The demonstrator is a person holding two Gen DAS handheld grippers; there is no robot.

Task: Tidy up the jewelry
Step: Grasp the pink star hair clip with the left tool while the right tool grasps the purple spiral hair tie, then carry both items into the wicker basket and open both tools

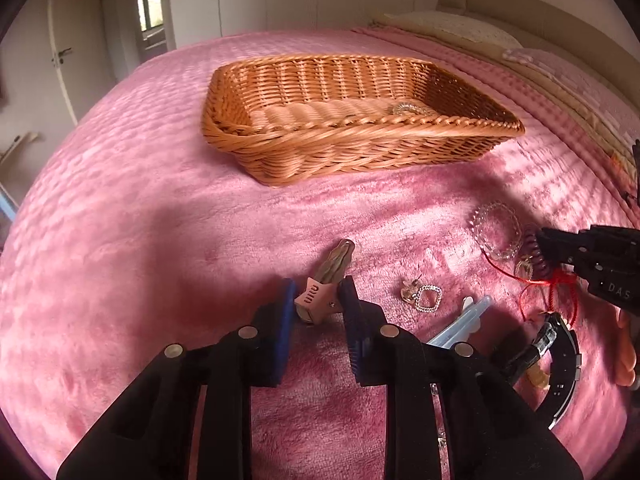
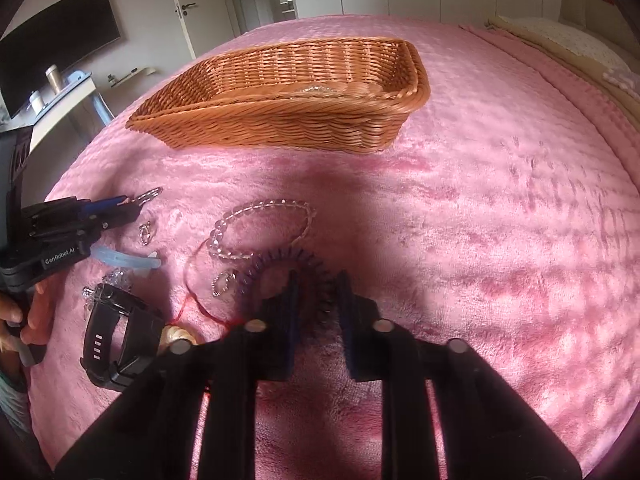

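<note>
**Both grippers down among the jewellery on the pink blanket**

Much of the pile is hard to read: at the lower right of the left wrist view the black watch with a link strap (image 1: pixel 560 364) is cut by the gripper's arm, and a pale shell-like piece under it is blurred. In the woven tan wicker basket (image 1: pixel 360 136), upper centre, only a clear glinting item (image 1: pixel 406 109) shows above the rim.

The left gripper (image 1: pixel 318 300) has its blue pads against the pink hinge end of a pink-and-brown hair claw clip (image 1: pixel 330 276) lying on the fluffy pink blanket (image 1: pixel 160 240), gripping it. The right gripper (image 2: pixel 316 292), centre of the right wrist view, is nearly closed on the dark purple spiral hair tie (image 2: pixel 276 266), whose coils pass between its fingers. Just above lies a clear beaded bracelet (image 2: pixel 260 228); left of it a thin red cord (image 2: pixel 192 292), a small sparkling earring (image 2: pixel 145 234) and a pale blue plastic clip (image 2: pixel 124 260)
</note>
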